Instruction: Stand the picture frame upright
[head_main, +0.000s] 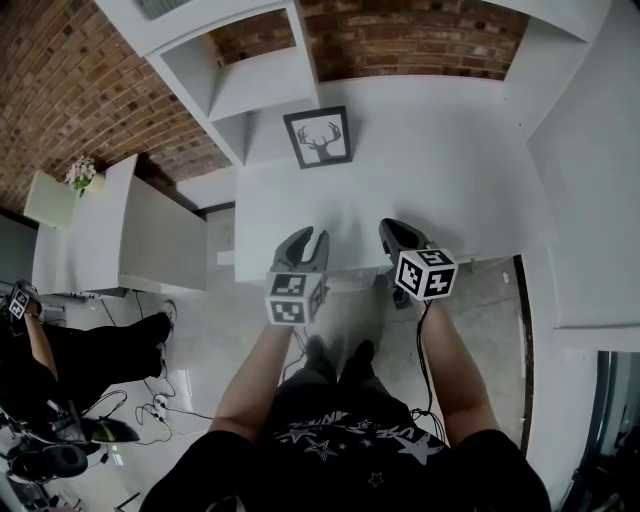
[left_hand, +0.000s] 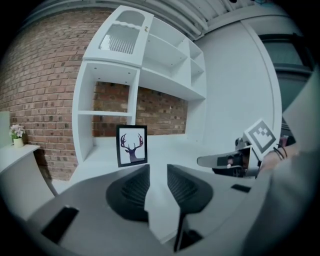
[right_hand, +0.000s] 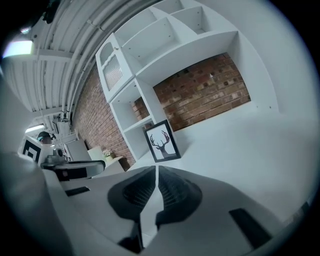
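Observation:
The black picture frame (head_main: 318, 137) with a deer-antler print stands upright on the white table (head_main: 450, 180), at the back next to the shelf unit. It also shows in the left gripper view (left_hand: 132, 145) and the right gripper view (right_hand: 162, 141), well ahead of both grippers. My left gripper (head_main: 311, 236) hovers at the table's near edge, jaws apart (left_hand: 158, 167) with nothing between them. My right gripper (head_main: 388, 226) is beside it to the right, its jaws closed together (right_hand: 156, 169) on nothing. Neither gripper touches the frame.
A white shelf unit (head_main: 250, 90) stands against the brick wall behind and left of the frame. A low white side table carries a small flower pot (head_main: 80, 172) at far left. Another person (head_main: 30, 350) sits on the floor side at left, among cables.

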